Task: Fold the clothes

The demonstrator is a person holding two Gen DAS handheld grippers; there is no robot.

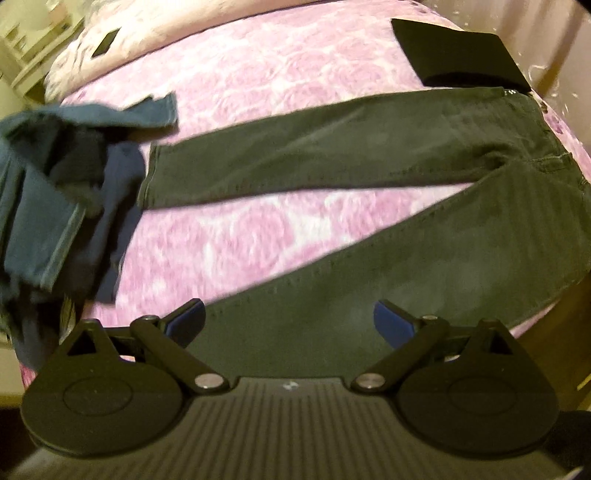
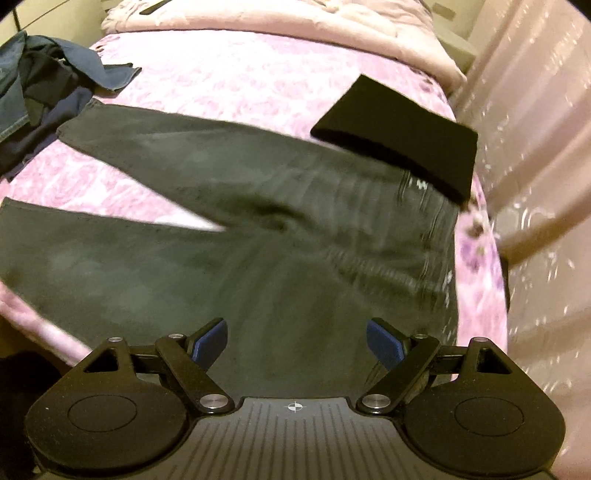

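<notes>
In the left wrist view, the left gripper (image 1: pixel 289 322) is seen nearest, its blue-padded fingers (image 1: pixel 189 320) spread wide apart with nothing held between them. It is positioned over the lower part of the near leg of a pair of dark olive trousers (image 1: pixel 369 236), which is laid out flat on a pink rose-patterned bedspread (image 1: pixel 258 92). The two legs are spread in a V, with a wedge of bedspread showing between them, and the waistband is turned toward the right. To the left, a heap of unfolded dark blue clothes (image 1: pixel 48 206) is seen just beside the hem of the far leg. Beyond the waistband, a folded black garment (image 1: pixel 458 55) lies flat.

In the right wrist view, the right gripper (image 2: pixel 295 341) is likewise held with its jaws wide apart and empty, above the seat of the trousers (image 2: pixel 221 206) near the waistband. The folded black garment (image 2: pixel 399 136) is seen overlapping the far corner of the waistband. Farther off, a pale pink duvet (image 2: pixel 295 26) is bunched at the head of the bed, and a sheer curtain (image 2: pixel 535 147) hangs to the right.
</notes>
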